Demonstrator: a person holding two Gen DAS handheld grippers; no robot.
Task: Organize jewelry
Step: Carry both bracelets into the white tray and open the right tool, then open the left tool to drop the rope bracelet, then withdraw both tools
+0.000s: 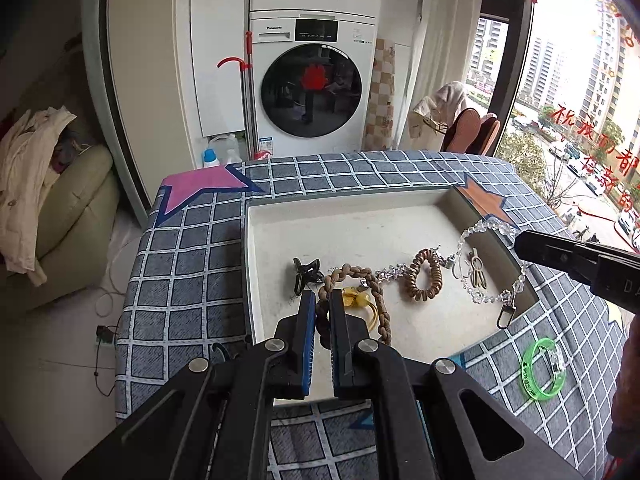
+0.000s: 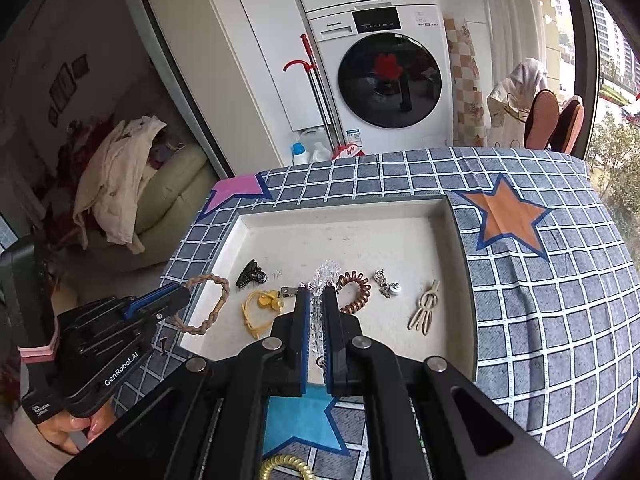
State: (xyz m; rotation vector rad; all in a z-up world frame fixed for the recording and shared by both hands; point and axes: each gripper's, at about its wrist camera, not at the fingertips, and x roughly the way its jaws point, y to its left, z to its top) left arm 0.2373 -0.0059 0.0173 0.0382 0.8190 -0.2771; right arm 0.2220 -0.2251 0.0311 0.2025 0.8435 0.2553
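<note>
A white tray (image 1: 280, 216) (image 2: 448, 240) lies on the checked tablecloth. My left gripper (image 1: 322, 302) (image 2: 182, 296) is shut on a brown braided bracelet (image 1: 360, 276) (image 2: 218, 300) and holds it over the tray's near left part. My right gripper (image 2: 316, 298) (image 1: 520, 242) is shut on a clear crystal bead chain (image 1: 480, 232) (image 2: 326, 274), which hangs over the tray's right side. In the tray lie a black claw clip (image 1: 306, 272) (image 2: 250, 274), a yellow hair tie (image 1: 356, 300) (image 2: 264, 304), a brown spiral hair tie (image 1: 424, 276) (image 2: 356, 290), a silver charm (image 2: 386, 284) and a beige hair clip (image 1: 476, 270) (image 2: 424, 308).
A green bangle (image 1: 544, 368) lies on the cloth right of the tray. A gold spiral tie (image 2: 288, 468) lies on the cloth near the front edge. A washing machine (image 1: 312, 80) stands behind the table and a sofa with clothes (image 1: 36, 184) to the left.
</note>
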